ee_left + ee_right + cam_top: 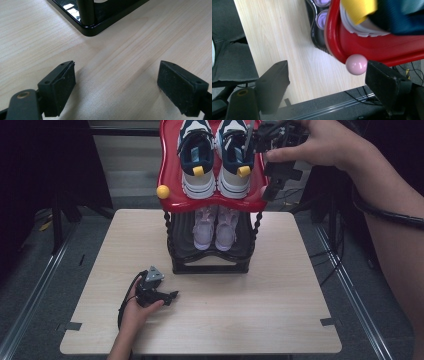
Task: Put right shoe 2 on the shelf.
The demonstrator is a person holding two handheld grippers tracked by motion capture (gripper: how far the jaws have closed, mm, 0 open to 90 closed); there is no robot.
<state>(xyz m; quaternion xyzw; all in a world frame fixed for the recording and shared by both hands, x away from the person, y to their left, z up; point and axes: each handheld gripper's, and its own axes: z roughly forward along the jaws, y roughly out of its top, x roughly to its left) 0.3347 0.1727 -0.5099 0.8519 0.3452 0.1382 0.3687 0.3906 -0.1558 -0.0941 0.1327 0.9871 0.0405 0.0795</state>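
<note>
My right gripper (260, 142) hangs with jaws wide, nothing between them, just right of the navy-and-white sneaker (235, 162) on the glossy red plastic top shelf (172, 175); its heel faces me. Left gripper (172, 295) rests open on the table, well apart.

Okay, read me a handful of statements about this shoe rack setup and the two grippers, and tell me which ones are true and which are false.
1. The navy and white sneakers sit on the red top shelf. True.
2. The left gripper is clamped on the rack's black base. False: its jaws stand open over bare table, short of the base.
3. A pair of pale lilac shoes sits on the lower black shelf. True.
4. The right gripper holds a sneaker. False: its jaws are open with nothing between them, next to the pink ball at the red shelf's corner.
5. A yellow ball sits at the red shelf's front left corner. True.
</note>
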